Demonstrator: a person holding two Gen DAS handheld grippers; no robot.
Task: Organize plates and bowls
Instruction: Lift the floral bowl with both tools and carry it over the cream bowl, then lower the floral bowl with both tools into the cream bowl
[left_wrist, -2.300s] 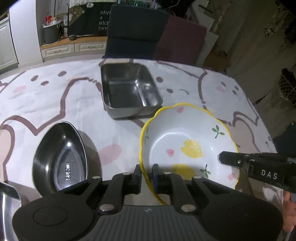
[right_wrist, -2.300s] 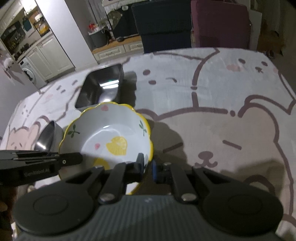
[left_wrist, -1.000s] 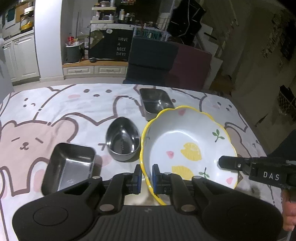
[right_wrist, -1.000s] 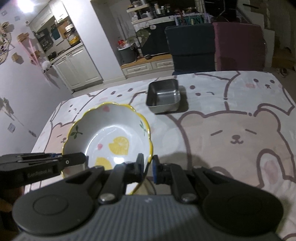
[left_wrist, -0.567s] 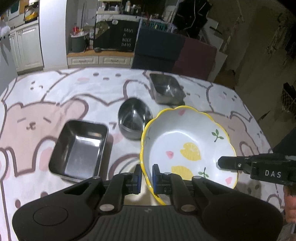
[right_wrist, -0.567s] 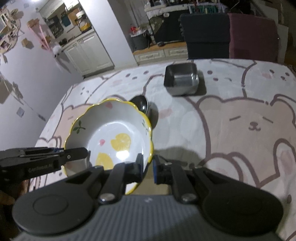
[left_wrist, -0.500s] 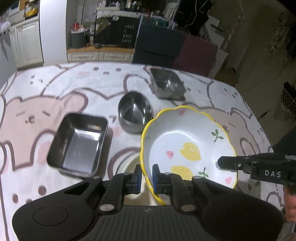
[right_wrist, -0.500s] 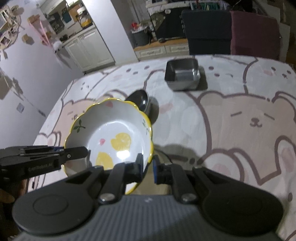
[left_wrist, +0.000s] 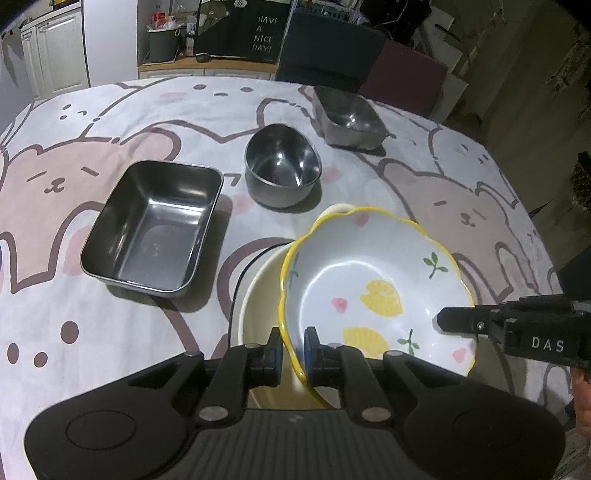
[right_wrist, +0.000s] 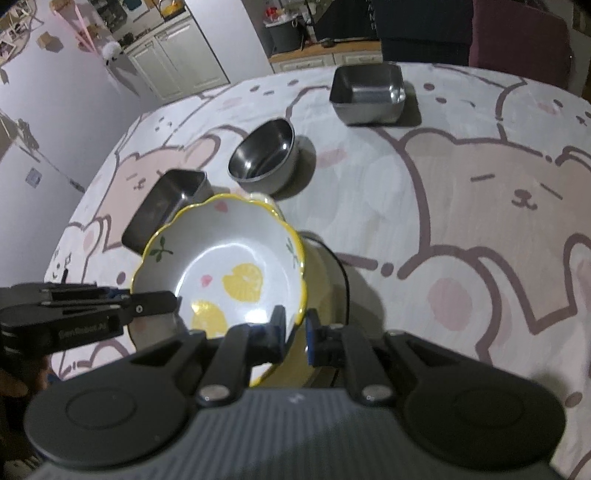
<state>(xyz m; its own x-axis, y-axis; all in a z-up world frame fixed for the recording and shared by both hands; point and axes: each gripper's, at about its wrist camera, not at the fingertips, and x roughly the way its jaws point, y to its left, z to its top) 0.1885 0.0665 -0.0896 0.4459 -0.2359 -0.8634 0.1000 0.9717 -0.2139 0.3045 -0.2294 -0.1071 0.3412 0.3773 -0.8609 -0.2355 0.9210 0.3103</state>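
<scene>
A white bowl with lemon prints and a yellow scalloped rim (left_wrist: 373, 280) hangs tilted just above the table. My left gripper (left_wrist: 293, 349) is shut on its near-left rim. On the opposite rim my right gripper (right_wrist: 295, 330) is shut as well. Right under the lemon bowl (right_wrist: 229, 266) sits a cream bowl with a thin dark rim (left_wrist: 255, 299), mostly covered by it. In the right wrist view the cream bowl (right_wrist: 321, 277) shows only as a pale edge beside and below the held bowl.
A steel rectangular tray (left_wrist: 151, 229) lies to the left. Farther back on the bear-print tablecloth (left_wrist: 92, 332) stand a steel oval bowl (left_wrist: 280, 170) and a steel square container (left_wrist: 349, 118). Chairs and kitchen cabinets lie beyond the table's far edge.
Both grippers have come down with the lemon bowl. The table looks closer, and the cream bowl has come into view under the held bowl.
</scene>
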